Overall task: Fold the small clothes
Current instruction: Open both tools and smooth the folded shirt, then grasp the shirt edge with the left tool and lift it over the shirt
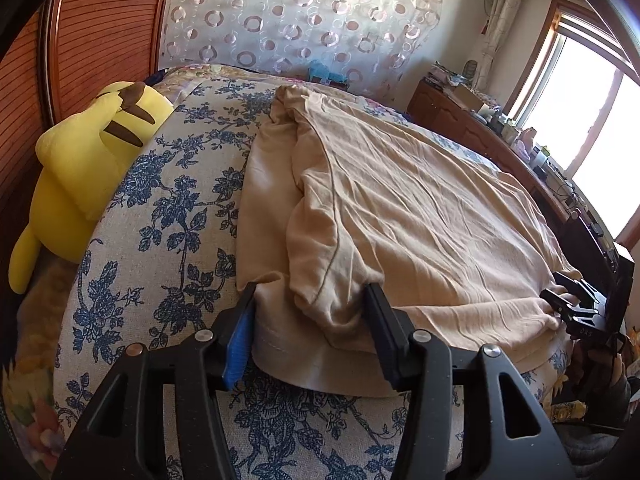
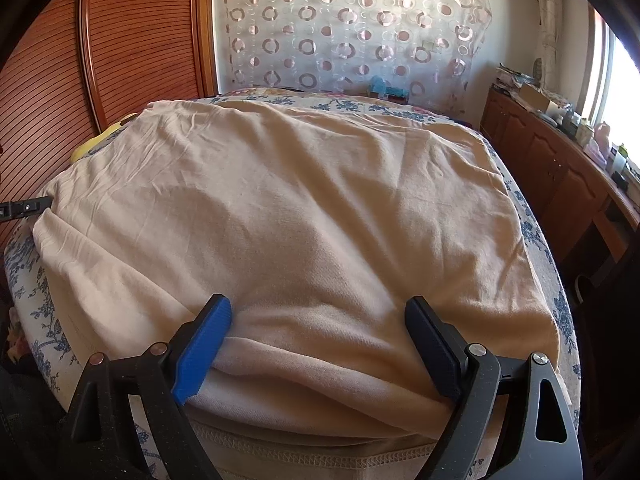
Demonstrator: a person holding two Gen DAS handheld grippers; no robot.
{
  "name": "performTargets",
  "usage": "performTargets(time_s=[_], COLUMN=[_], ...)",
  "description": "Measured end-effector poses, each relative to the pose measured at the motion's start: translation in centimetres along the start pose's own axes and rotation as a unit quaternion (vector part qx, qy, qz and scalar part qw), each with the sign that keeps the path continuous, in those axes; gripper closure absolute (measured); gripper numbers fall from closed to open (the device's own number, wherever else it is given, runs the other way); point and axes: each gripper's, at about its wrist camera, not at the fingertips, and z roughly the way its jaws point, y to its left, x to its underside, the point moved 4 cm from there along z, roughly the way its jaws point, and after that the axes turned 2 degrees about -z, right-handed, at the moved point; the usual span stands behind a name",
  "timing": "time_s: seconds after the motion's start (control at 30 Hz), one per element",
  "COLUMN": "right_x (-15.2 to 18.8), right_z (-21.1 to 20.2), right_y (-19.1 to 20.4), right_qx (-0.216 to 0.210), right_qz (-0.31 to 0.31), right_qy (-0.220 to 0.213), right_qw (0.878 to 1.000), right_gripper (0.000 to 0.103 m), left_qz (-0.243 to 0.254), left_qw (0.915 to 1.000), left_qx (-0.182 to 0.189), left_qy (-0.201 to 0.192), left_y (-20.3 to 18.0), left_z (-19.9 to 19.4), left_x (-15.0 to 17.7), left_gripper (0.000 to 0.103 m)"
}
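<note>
Two hand-held grippers, left point(image 1: 310, 308) and right point(image 2: 320, 332), both spread apart astride one beige garment point(image 1: 400, 208), one yellow plush point(image 1: 88, 160).

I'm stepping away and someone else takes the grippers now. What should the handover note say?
Left gripper: jaws straddle a bunched fold at the near hem of the beige shirt; a firm grip is unclear.
Right gripper: jaws wide open around the near edge, not pinching.
The shirt lies spread on the floral bed cover, left side folded inward.
Left: the remaining folds.
</note>
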Motion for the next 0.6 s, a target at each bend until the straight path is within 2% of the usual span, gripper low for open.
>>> performTargets(time_s=[0.2,0.23,0.27,0.33,0.4,0.5,0.6], right_x=[0.2,0.3,0.3,0.4,0.5,0.5,0.6], right_z=[-0.1,-0.1,-0.2,-0.2,-0.3,-0.6,-1.1], right_y=[-0.1,-0.1,-0.1,-0.1,-0.1,-0.4,-1.0], right_qx=[-0.004,-0.004,-0.004,-0.005,-0.006,-0.009,-0.013], right_qz=[-0.001,-0.001,-0.001,-0.001,-0.001,0.002,0.011], right_qy=[-0.004,-0.005,-0.006,-0.008,-0.008,-0.009,-0.014], right_qw=[1.000,1.000,1.000,1.000,1.000,1.000,1.000], right_gripper=[0.013,0.013,0.013,0.013,0.013,0.013,0.013], left_qz=[-0.006,-0.004,-0.001,-0.004,-0.005,0.011,0.034], left_qw=[0.9999,0.9998,0.9998,0.9996,0.9991,0.9985,0.9957], left_qx=[0.003,0.004,0.005,0.024,0.042,0.049,0.073], left_qy=[-0.016,-0.019,-0.019,-0.012,-0.011,-0.023,-0.045], left_y=[0.0,-0.1,-0.1,-0.3,-0.7,-2.3,-5.3], left_z=[0.4,0.4,0.5,0.6,0.5,0.0,-1.1], left_x=[-0.2,-0.2,-0.2,-0.1,-0.3,-0.9,-2.4], left_gripper=[0.051,0.057,0.081,0.090,0.093,0.093,0.093])
